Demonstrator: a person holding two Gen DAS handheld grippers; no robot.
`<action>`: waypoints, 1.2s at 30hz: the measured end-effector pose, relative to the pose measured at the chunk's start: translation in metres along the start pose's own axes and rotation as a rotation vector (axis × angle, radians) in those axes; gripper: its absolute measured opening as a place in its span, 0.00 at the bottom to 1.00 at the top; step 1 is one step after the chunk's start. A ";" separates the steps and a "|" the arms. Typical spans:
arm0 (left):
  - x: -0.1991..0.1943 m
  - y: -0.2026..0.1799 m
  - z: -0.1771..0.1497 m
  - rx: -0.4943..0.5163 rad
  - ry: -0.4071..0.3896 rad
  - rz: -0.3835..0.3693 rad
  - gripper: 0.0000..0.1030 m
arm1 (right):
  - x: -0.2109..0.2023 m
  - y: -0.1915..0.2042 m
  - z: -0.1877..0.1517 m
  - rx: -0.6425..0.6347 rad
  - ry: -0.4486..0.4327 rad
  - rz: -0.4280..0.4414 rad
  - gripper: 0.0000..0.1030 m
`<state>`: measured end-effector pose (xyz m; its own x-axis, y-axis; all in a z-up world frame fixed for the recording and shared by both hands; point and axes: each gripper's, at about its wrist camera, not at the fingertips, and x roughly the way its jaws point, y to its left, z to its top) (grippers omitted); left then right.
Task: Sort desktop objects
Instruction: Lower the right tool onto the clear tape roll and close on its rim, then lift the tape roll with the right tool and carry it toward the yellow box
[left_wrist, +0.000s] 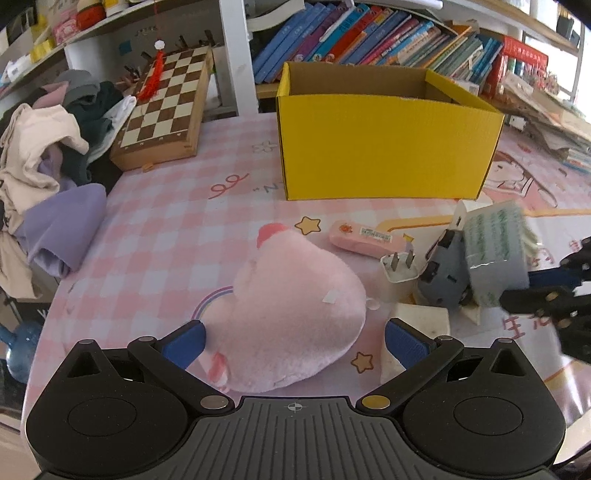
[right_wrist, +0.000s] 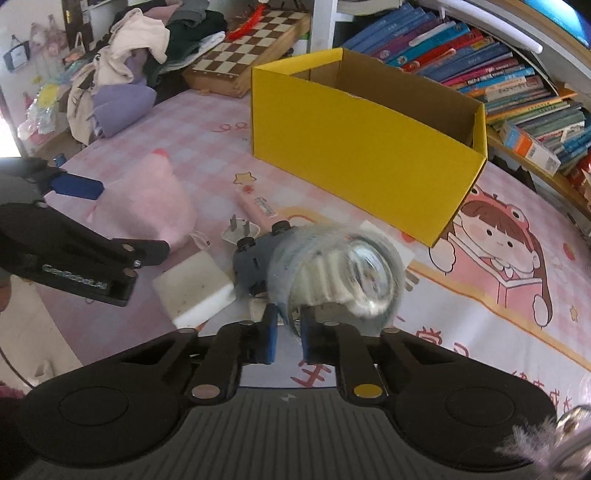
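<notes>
A pink plush toy (left_wrist: 295, 295) lies on the pink checked tablecloth, and my left gripper (left_wrist: 295, 343) stands open with the plush between its blue fingers. My right gripper (right_wrist: 290, 332) is shut on the rim of a clear plastic jar (right_wrist: 340, 273) with white contents, held tilted above the cloth. In the left wrist view the jar (left_wrist: 495, 251) shows a green-printed label. Beside it are a grey toy car (right_wrist: 255, 262), a white plug (left_wrist: 399, 267), a pink bar (left_wrist: 360, 238) and a white block (right_wrist: 195, 291). An open yellow cardboard box (left_wrist: 384, 147) stands behind them.
A wooden chessboard (left_wrist: 166, 107) and a pile of clothes (left_wrist: 48, 147) fill the far left. Shelves of books (left_wrist: 369, 40) run behind the box. The table edge drops off at the left, by a blue bottle (left_wrist: 22, 347).
</notes>
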<state>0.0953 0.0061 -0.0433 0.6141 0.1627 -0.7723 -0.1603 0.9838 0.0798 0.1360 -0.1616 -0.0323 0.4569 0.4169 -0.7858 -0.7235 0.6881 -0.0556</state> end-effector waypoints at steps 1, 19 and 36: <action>0.001 0.000 0.000 0.003 0.000 0.003 1.00 | -0.002 0.000 0.001 -0.002 -0.013 -0.005 0.07; -0.010 0.012 0.005 -0.008 -0.095 -0.033 0.69 | -0.036 0.000 0.002 0.036 -0.146 -0.101 0.05; -0.058 0.012 0.019 0.028 -0.310 -0.087 0.68 | -0.046 0.011 0.001 0.066 -0.168 -0.149 0.05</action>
<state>0.0724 0.0094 0.0143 0.8313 0.0885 -0.5487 -0.0779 0.9961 0.0426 0.1077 -0.1726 0.0042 0.6399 0.3976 -0.6577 -0.6091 0.7842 -0.1185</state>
